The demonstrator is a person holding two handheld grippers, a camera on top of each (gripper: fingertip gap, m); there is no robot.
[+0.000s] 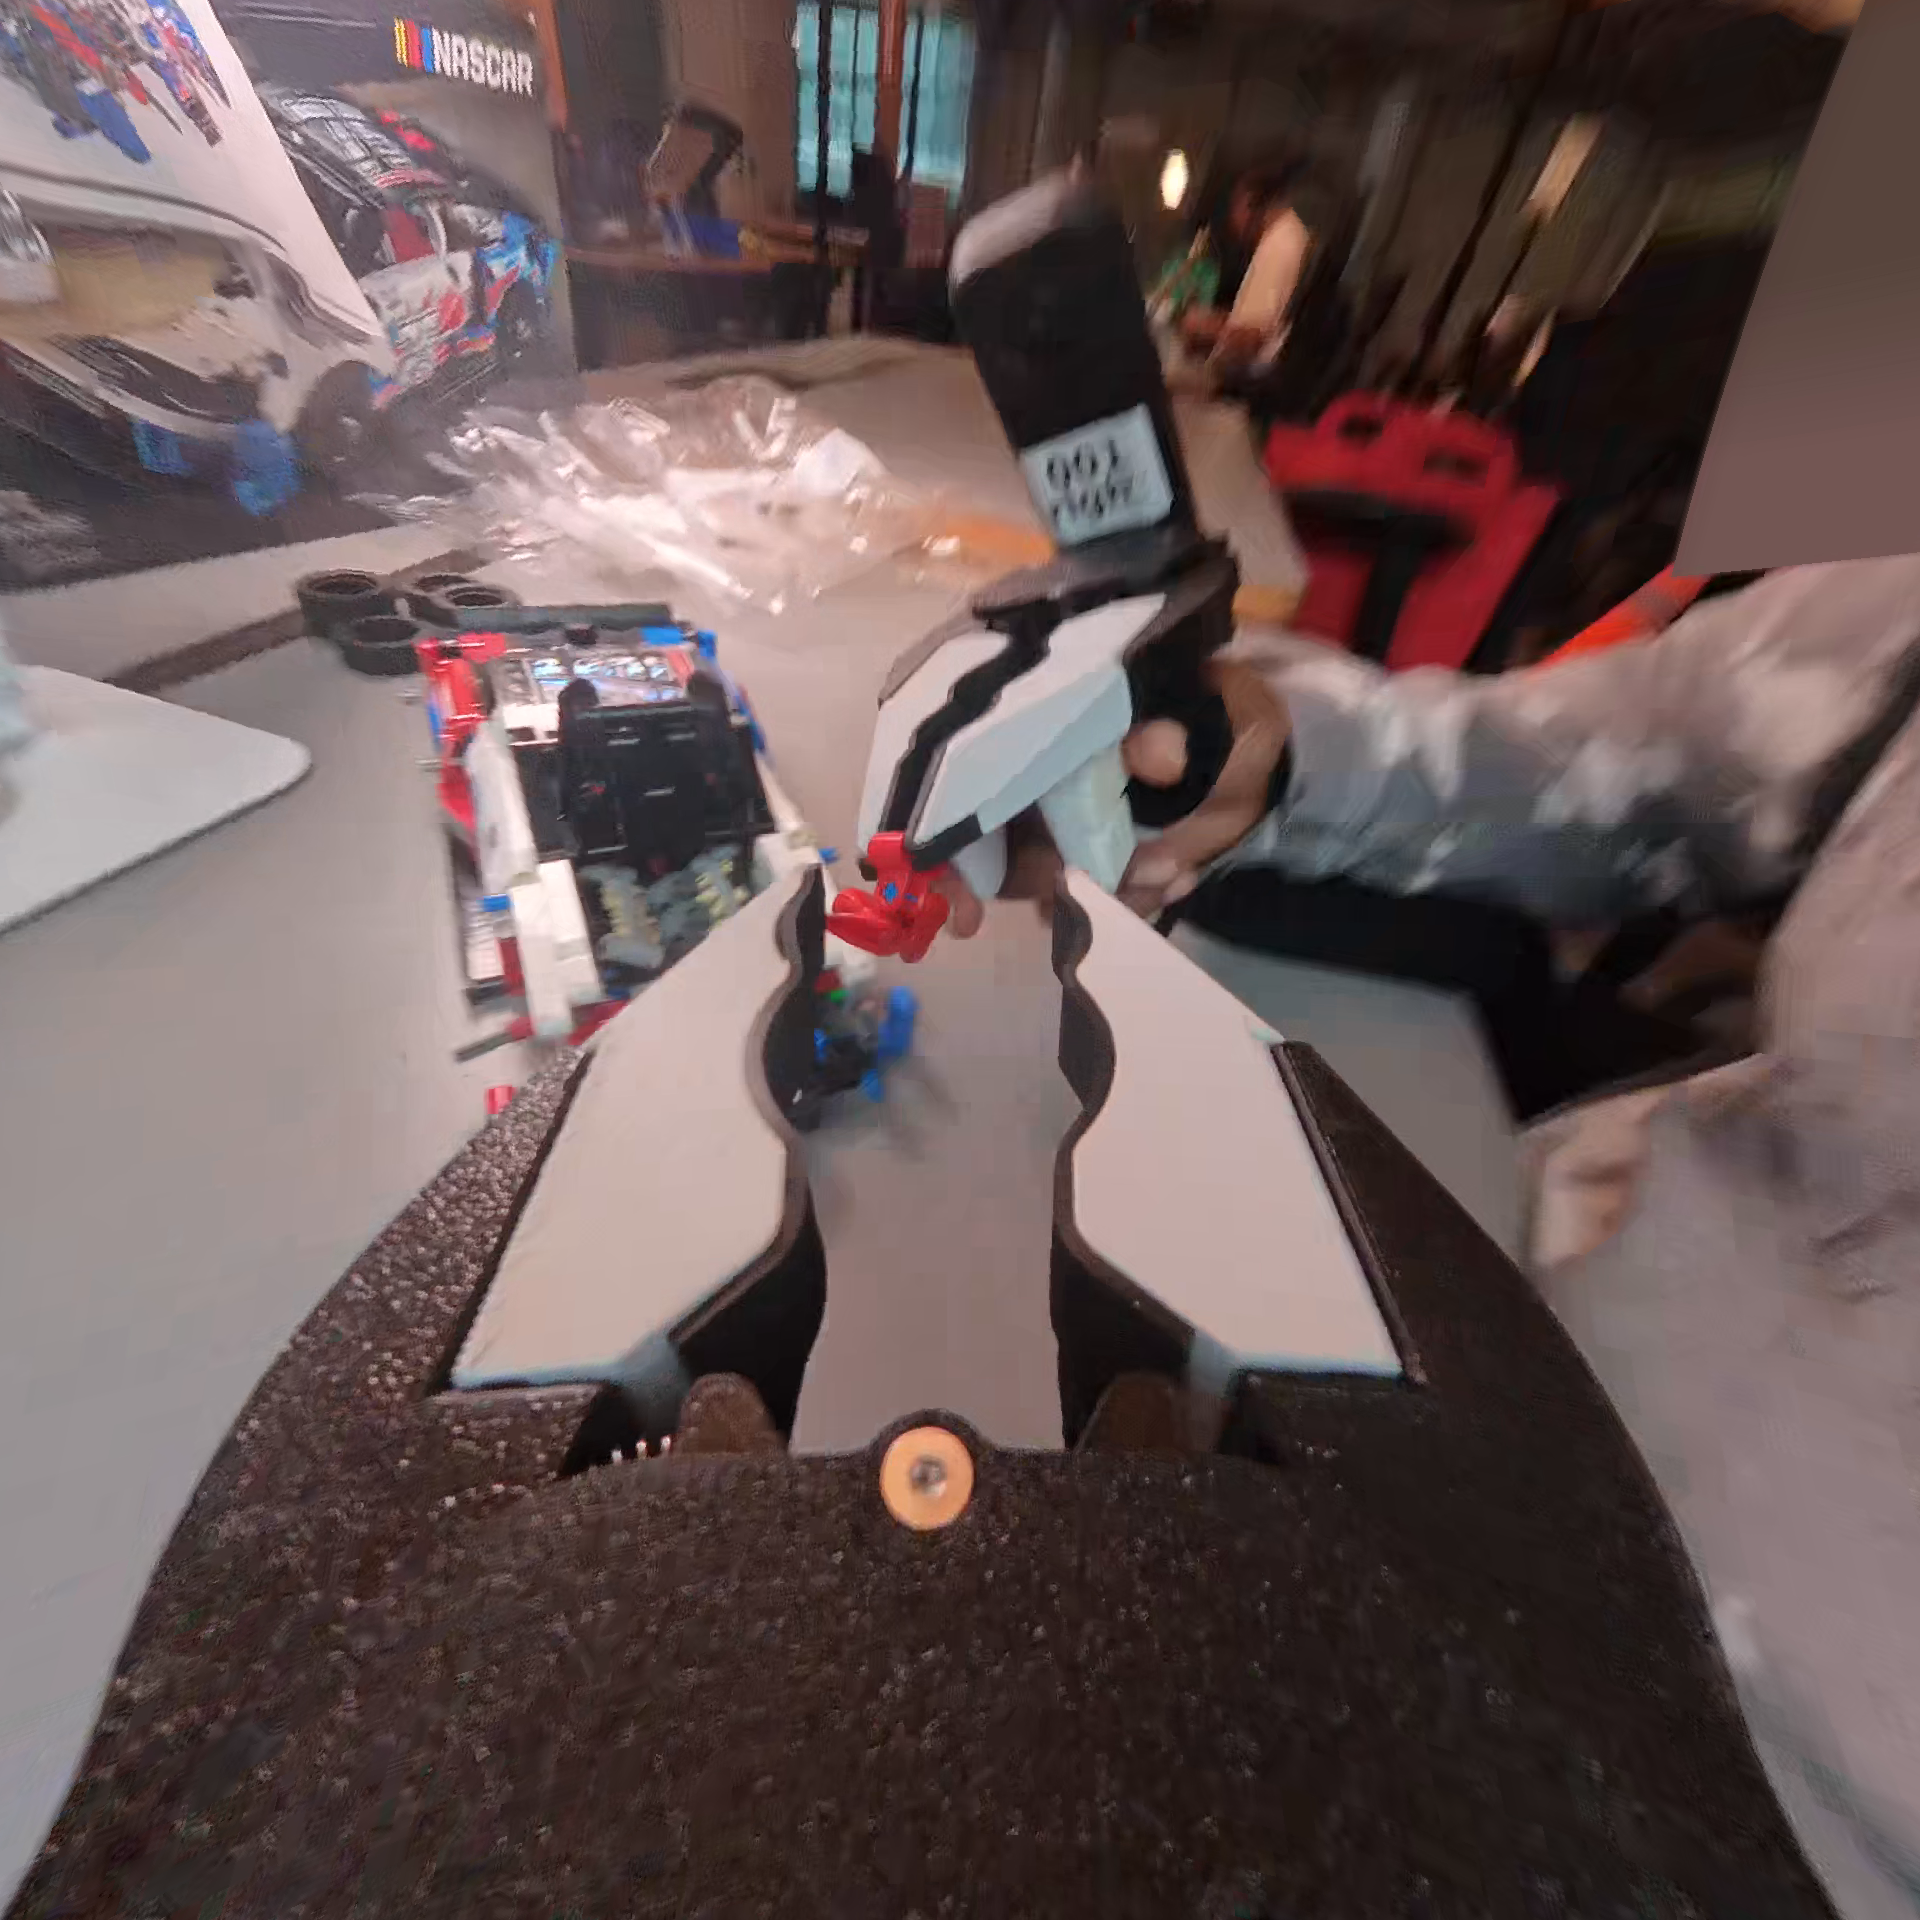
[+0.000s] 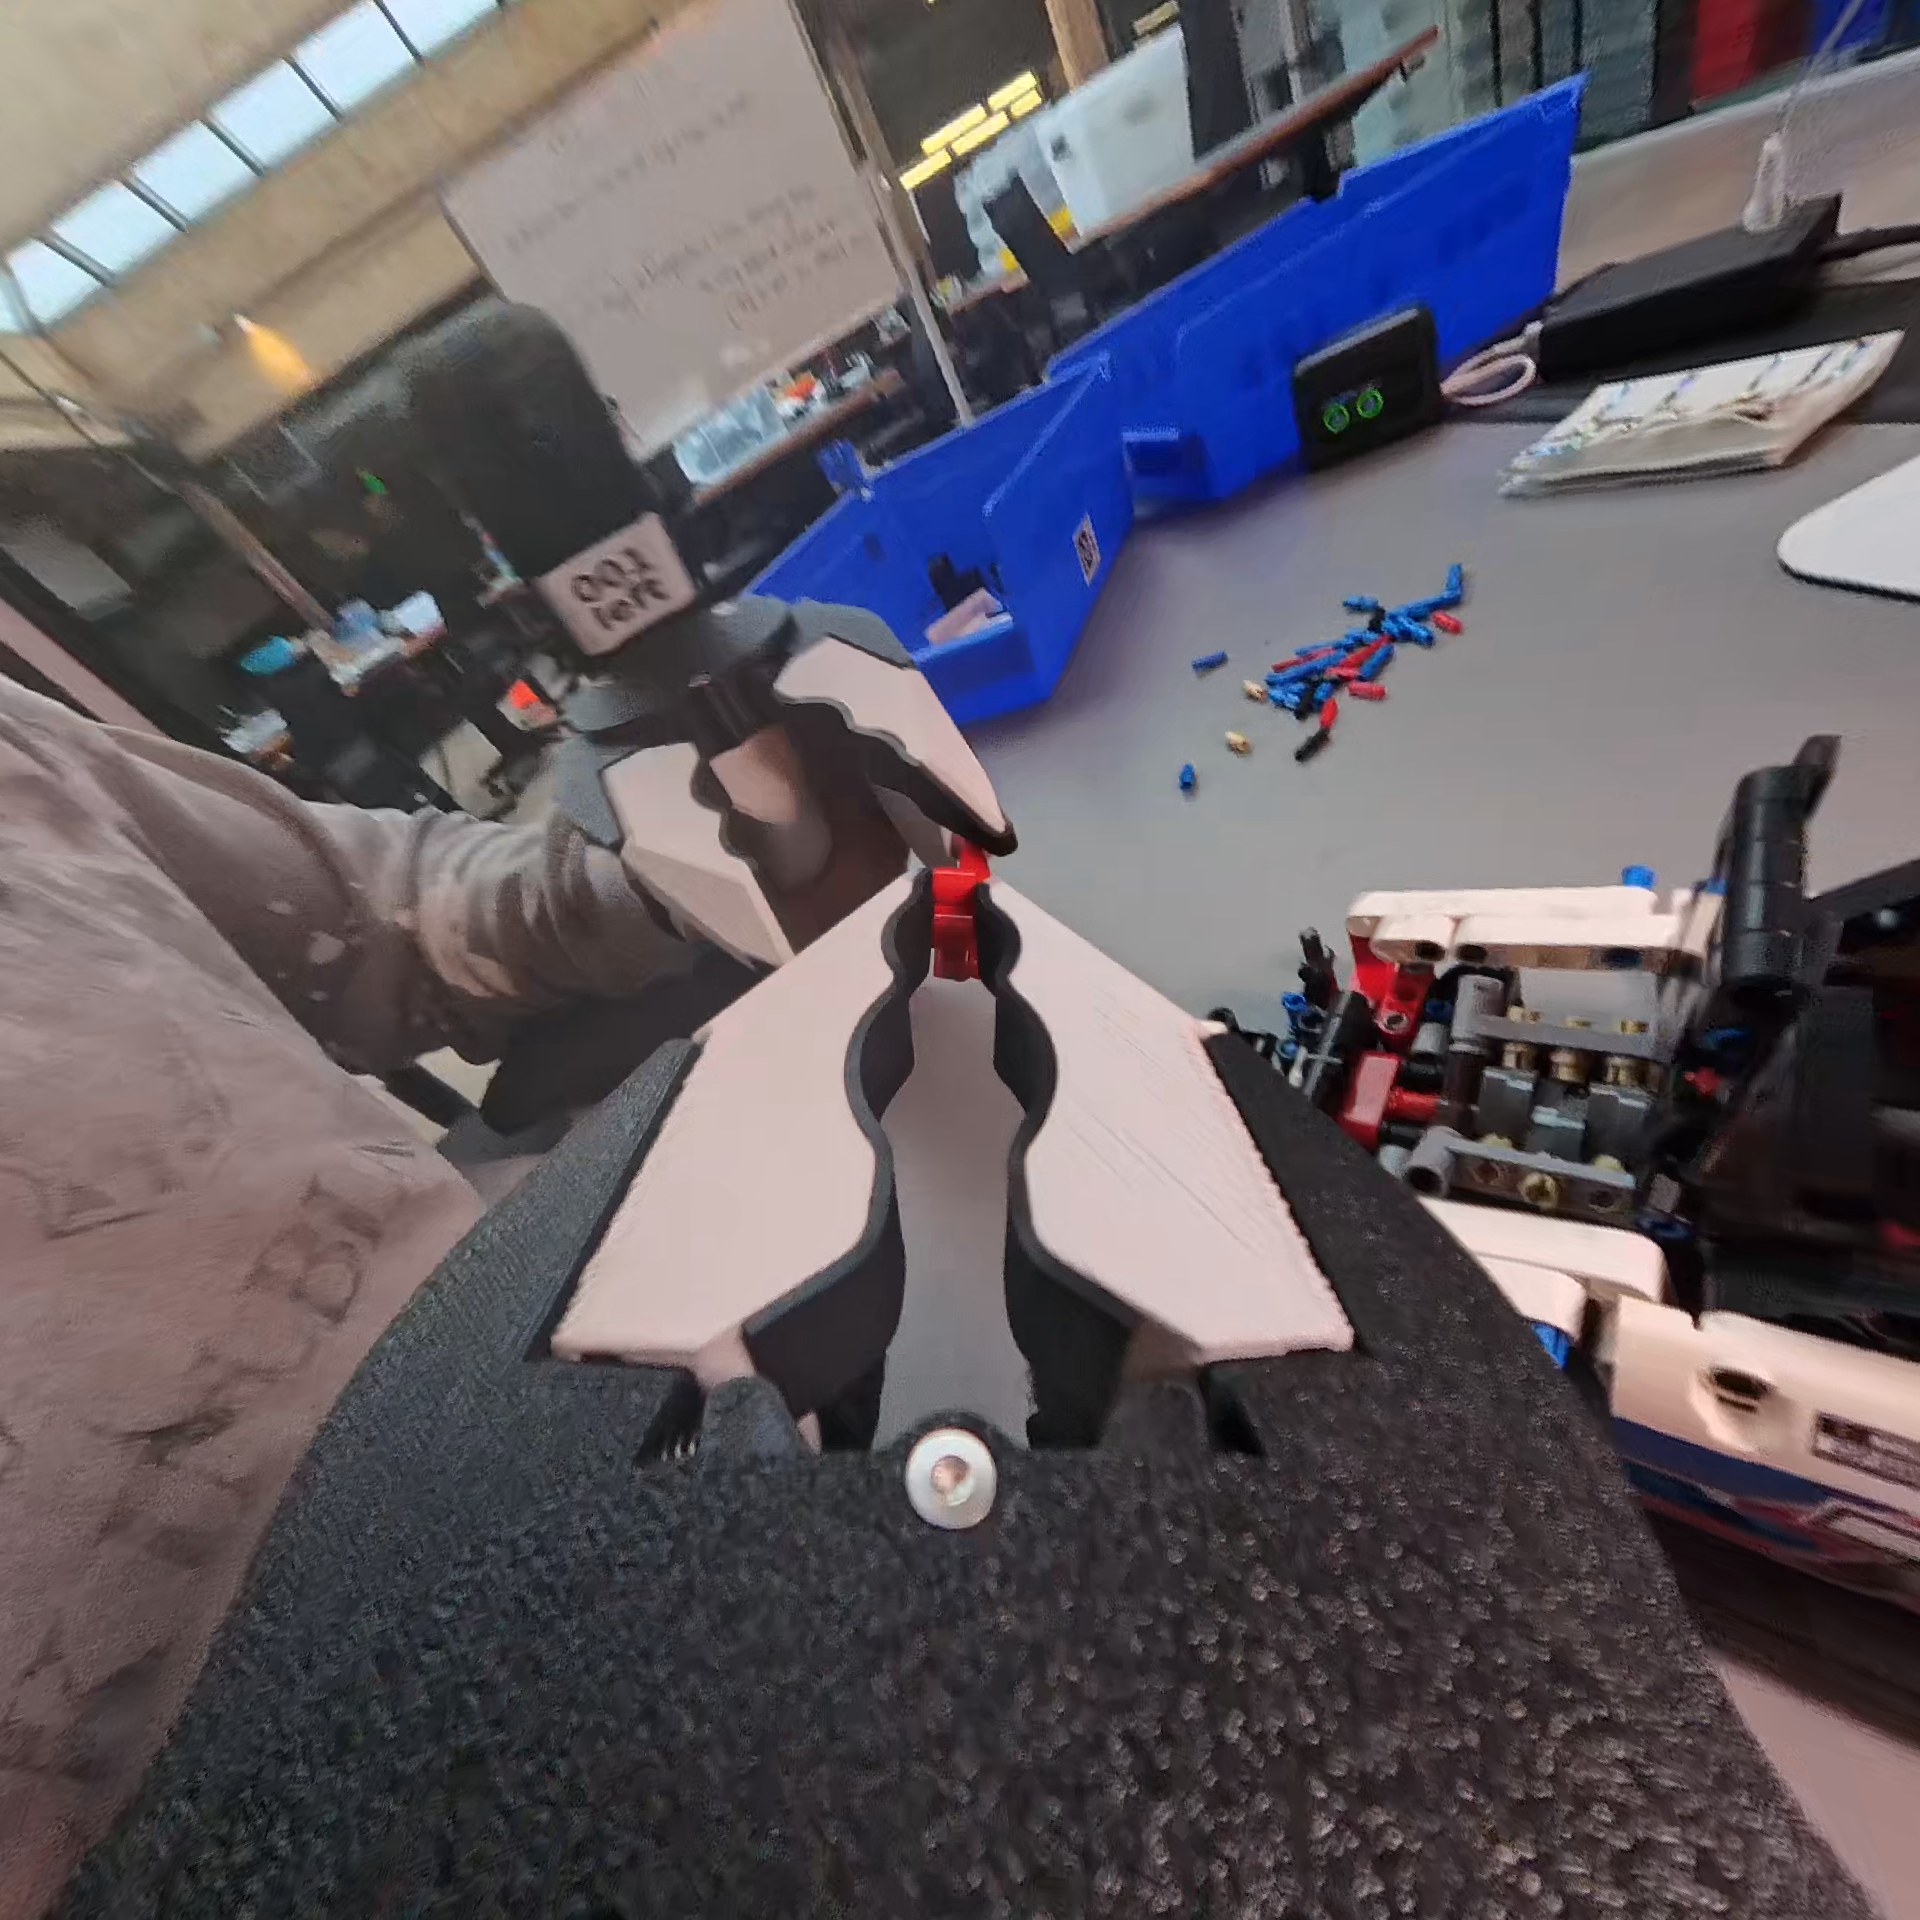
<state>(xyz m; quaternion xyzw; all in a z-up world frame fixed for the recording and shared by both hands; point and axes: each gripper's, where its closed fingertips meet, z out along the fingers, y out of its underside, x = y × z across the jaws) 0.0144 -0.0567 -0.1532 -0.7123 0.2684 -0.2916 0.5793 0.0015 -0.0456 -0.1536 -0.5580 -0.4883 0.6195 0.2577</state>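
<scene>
At frame centre, the right gripper [image 2: 956,914] pinches a small red piece [image 2: 954,920] with its long axis upright, the spread left gripper [image 1: 930,914] just beside it.

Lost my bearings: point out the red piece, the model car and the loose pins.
red piece [image 2: 954,925]: right wrist view, its middle.
model car [image 1: 623,790]: left wrist view, black cabin.
loose pins [image 2: 1351,665]: right wrist view, heap centre.
</scene>
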